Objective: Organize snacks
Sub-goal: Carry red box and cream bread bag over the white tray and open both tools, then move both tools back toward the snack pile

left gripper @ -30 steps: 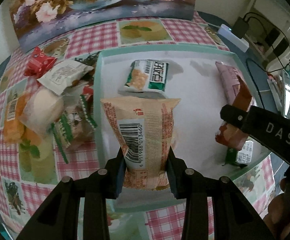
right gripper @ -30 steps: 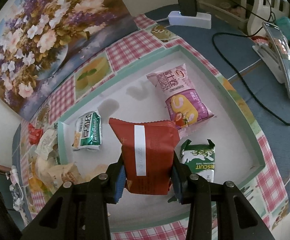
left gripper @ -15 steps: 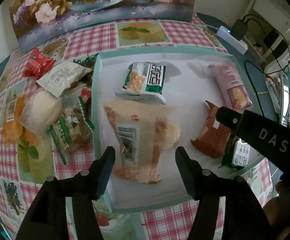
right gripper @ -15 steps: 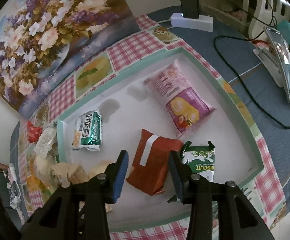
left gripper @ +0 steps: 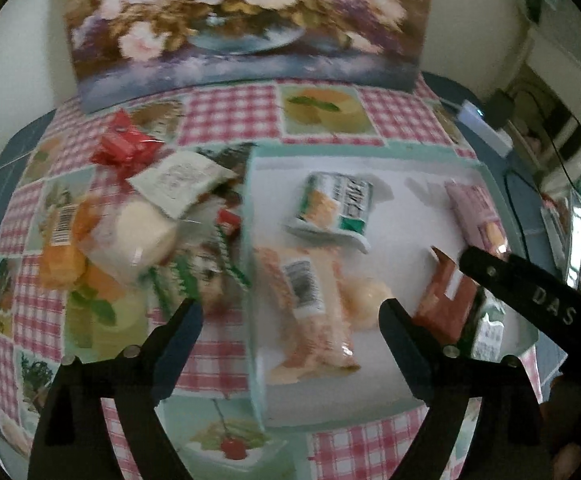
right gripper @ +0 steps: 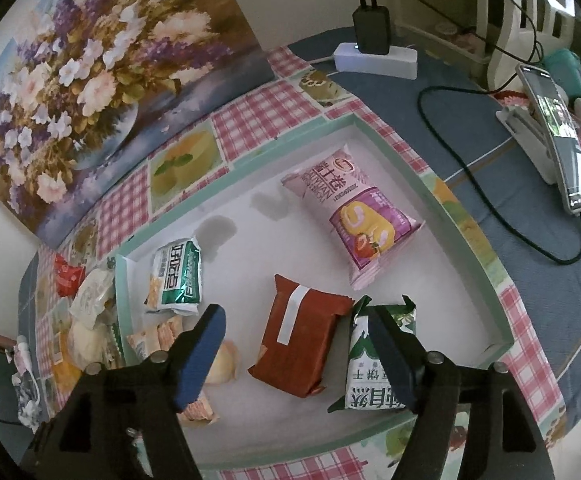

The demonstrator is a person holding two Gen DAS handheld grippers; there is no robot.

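Snacks: both my tools opening, nothing between. Left tool (left gripper: 290, 312) lifts clear of orange pack (left gripper: 310, 308) in tray (left gripper: 370, 404); right tool (right gripper: 294, 332) clears red pack (right gripper: 298, 344) w/o snagging.

"DAS" on right claw arm (left gripper: 550, 304); "LONGYANYUAN" on pink packet (right gripper: 354, 216).

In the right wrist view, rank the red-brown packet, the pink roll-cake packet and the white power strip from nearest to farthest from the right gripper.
1. Red-brown packet: below the opening right gripper, untouched.
2. Pink roll-cake packet: farther up the tray, right side.
3. White power strip: beyond the tray, near the wall.
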